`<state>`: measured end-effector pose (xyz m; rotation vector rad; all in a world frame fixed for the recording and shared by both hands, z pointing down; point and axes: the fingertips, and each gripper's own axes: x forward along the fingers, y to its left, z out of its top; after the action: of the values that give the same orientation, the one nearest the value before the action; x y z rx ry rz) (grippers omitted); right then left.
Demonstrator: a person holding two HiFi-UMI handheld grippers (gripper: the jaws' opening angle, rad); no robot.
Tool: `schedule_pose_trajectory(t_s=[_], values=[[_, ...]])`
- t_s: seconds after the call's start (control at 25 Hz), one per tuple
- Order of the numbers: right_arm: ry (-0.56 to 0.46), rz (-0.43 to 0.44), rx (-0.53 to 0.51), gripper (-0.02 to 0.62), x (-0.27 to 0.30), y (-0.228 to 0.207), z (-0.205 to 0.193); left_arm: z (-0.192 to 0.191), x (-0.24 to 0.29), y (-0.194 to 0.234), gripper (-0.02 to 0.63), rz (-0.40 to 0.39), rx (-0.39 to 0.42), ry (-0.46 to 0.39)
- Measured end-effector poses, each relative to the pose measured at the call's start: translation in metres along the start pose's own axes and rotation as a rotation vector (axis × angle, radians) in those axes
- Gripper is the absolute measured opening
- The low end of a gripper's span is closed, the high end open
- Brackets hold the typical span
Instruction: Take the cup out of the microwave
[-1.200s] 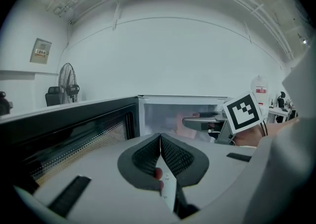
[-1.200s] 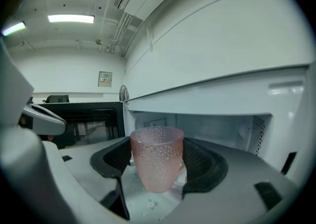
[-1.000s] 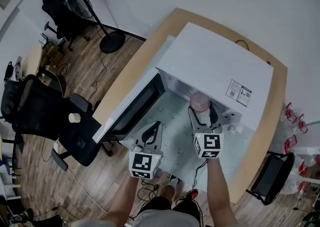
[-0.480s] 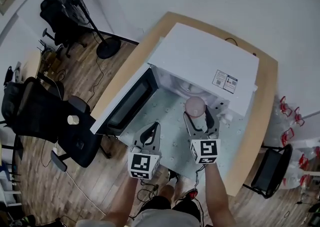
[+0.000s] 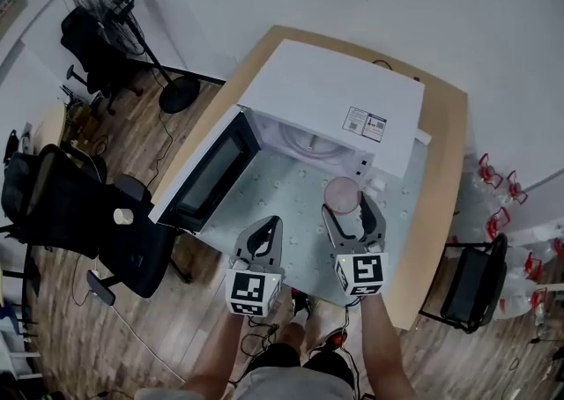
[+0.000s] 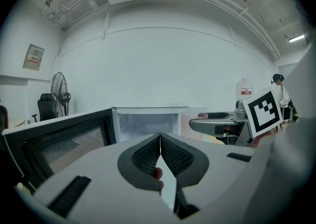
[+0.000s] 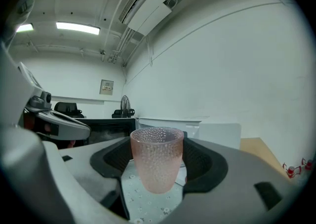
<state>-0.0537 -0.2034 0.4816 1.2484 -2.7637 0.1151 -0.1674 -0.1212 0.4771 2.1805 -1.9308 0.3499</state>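
A pink dimpled cup (image 5: 342,195) (image 7: 156,158) stands upright between the jaws of my right gripper (image 5: 352,212) (image 7: 159,164), which is shut on it, held above the pale patterned mat (image 5: 291,213) in front of the white microwave (image 5: 330,103). The microwave door (image 5: 204,171) (image 6: 54,141) hangs open to the left, and its cavity (image 6: 148,123) shows no cup inside. My left gripper (image 5: 267,235) (image 6: 160,146) is shut with nothing in it, hovering over the mat left of the right gripper.
The wooden table (image 5: 441,178) ends close to the right of the mat. Black office chairs (image 5: 62,204) and a standing fan (image 5: 115,2) occupy the floor to the left. Another dark chair (image 5: 467,288) sits at the lower right.
My right gripper has drawn the cup back out of the microwave's mouth toward me, over the mat. The left gripper has stayed about where it was.
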Motion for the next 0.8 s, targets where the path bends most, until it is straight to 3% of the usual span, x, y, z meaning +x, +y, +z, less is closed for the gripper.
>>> schedule_pose_trajectory(t_s=[0.8], values=[[0.014, -0.072, -0.011, 0.334, -0.13, -0.019, -0.028, -0.024, -0.052, -0.097, 0.025, -0.072, 0.021, 0.0]])
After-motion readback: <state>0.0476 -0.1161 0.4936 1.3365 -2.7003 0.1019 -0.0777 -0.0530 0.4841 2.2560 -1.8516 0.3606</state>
